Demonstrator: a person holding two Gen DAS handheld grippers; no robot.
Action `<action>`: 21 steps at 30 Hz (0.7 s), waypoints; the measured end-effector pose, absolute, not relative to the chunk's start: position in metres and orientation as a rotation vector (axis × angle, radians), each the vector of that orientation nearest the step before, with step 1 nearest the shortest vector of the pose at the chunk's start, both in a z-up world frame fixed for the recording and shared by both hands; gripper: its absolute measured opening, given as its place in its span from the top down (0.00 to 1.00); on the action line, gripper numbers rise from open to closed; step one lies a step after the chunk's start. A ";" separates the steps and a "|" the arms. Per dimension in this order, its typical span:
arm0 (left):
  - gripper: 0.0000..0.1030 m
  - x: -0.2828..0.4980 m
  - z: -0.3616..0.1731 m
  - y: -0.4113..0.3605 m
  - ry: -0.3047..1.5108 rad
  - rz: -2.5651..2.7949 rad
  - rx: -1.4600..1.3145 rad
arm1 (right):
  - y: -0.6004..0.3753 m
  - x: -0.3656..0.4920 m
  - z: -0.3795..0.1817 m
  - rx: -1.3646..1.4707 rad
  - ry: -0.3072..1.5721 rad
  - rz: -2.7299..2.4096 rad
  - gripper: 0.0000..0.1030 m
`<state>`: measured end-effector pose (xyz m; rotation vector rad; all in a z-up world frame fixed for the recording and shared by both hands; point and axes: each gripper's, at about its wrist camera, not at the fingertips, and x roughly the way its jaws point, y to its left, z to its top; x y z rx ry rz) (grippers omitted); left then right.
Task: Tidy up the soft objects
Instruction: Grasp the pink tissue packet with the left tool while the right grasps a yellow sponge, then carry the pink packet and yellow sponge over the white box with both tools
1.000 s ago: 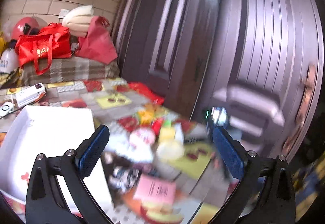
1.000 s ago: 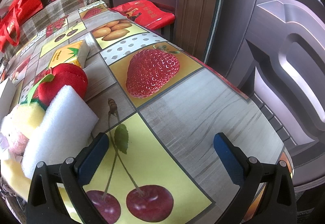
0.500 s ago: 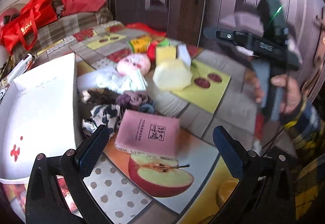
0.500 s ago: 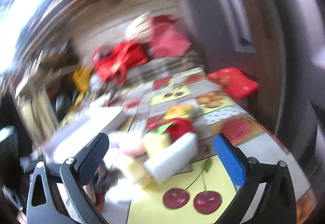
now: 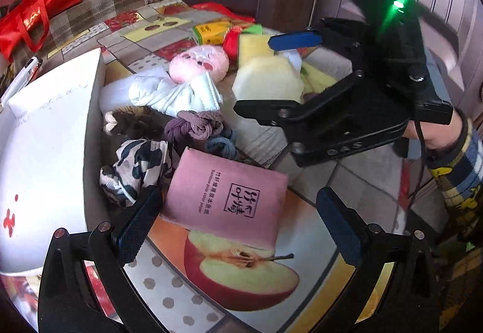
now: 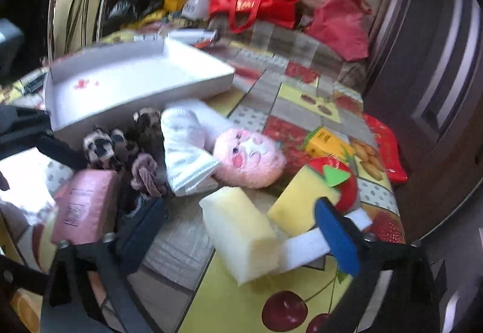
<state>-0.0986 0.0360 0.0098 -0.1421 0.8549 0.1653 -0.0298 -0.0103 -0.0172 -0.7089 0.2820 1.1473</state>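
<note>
Sponges, a pink plush face (image 6: 249, 162), socks and hair ties lay heaped mid-table beside the empty white box (image 6: 139, 82) near the table's far edge. The right tongs (image 6: 241, 230) straddled the pale yellow sponge (image 6: 241, 238), jaws closing but not yet pressing it. The left tongs (image 5: 238, 224) hung open over the pink tissue pack (image 5: 229, 191), gripping nothing. A good grasp would probably take the sponge across its middle, squeezing gently, so the white foam strip (image 6: 305, 245) touching it stayed put.

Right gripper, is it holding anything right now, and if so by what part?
Nothing is held. The right gripper is closing around the pale yellow foam block, which lies between its jaws, untouched.
</note>
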 end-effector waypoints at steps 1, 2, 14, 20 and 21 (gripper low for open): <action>0.00 -0.095 0.008 0.036 0.868 0.175 -0.129 | -0.006 -0.030 -0.021 -0.731 0.291 1.144 0.16; 0.00 -0.092 0.005 0.035 0.886 0.188 -0.113 | -0.003 -0.029 -0.025 -0.758 0.305 1.129 0.22; 0.23 -0.103 0.016 0.019 0.802 0.140 -0.037 | -0.026 -0.016 -0.022 -0.600 0.368 1.187 0.78; 0.22 -0.119 0.033 0.026 0.663 0.208 -0.082 | -0.041 -0.019 -0.011 -0.487 0.327 1.201 0.78; 0.22 -0.123 0.036 0.028 0.633 0.233 -0.085 | -0.043 -0.019 -0.009 -0.469 0.323 1.201 0.78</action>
